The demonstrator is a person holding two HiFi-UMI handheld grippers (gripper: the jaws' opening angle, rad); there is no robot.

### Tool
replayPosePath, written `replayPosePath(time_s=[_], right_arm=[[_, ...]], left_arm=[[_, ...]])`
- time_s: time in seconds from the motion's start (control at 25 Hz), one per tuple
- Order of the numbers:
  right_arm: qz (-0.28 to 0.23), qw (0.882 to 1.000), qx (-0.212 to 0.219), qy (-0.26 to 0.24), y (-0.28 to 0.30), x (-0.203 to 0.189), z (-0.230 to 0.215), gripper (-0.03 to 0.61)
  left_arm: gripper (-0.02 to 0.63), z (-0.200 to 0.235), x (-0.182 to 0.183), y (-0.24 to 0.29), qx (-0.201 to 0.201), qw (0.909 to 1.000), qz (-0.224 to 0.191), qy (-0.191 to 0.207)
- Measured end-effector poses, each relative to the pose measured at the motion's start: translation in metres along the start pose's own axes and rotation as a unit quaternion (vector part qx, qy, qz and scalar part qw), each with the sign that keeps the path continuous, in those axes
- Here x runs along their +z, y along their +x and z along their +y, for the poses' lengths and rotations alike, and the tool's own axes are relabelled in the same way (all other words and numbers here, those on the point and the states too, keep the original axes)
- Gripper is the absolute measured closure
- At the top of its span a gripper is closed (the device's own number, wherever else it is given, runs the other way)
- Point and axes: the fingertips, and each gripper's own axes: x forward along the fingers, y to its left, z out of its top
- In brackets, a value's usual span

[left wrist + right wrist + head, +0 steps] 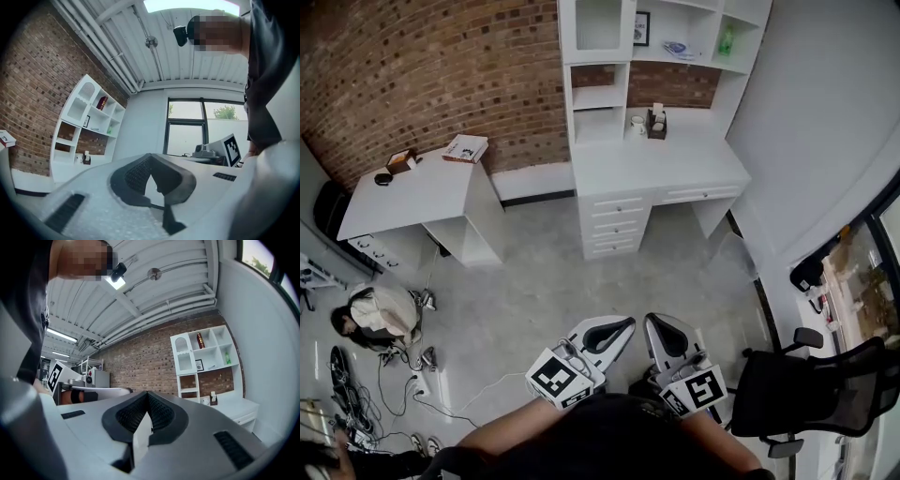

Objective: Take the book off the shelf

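Right gripper view: dark red upright book (pixel 200 340) in upper compartment of tall white shelf unit (pixel 206 363), well apart. Both closed, empty: left gripper (pixel 150 164), right gripper (pixel 147 399). Risk: a high reach may topple the book

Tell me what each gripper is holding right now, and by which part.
Nothing is held. The left gripper and the right gripper both have their fingers shut together with nothing between them.

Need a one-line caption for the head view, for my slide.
Left gripper and right gripper, both shut and empty, face the desk and shelf across the floor.
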Motion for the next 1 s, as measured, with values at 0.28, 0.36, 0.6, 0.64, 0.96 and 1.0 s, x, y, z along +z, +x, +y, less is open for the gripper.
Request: replayPosePath(time_s=[0.28, 0.36, 0.6, 0.64, 0.96, 1.0], right_arm=[[0.001, 0.999, 0.039, 0.012, 0.047, -0.01, -0.035, 0.563], [-0.004, 0.998, 0.056, 0.013, 0.063, -0.01, -0.05, 0.563], [-0.019, 0.996, 0.087, -0.008, 0.1, 0.008, -0.12, 0.563], [-0.019, 0.996, 0.09, -0.013, 0.105, 0.01, -0.135, 0.563], [-0.037, 0.991, 0.117, -0.048, 0.133, 0.048, -0.252, 0.563], [-0.04, 0.99, 0.12, -0.055, 0.136, 0.052, -0.263, 0.563]], left_arm=[[0.606, 0.045, -0.005, 0.03, 0.033, 0.9994, 0.004, 0.007], [0.606, 0.058, -0.008, 0.044, 0.045, 0.9989, 0.007, 0.008], [0.606, 0.097, -0.003, 0.108, 0.075, 0.997, -0.003, 0.021], [0.606, 0.104, -0.004, 0.122, 0.078, 0.9967, -0.004, 0.022], [0.606, 0.144, 0.006, 0.234, 0.089, 0.995, -0.012, 0.044], [0.606, 0.148, 0.007, 0.245, 0.089, 0.9948, -0.012, 0.047]])
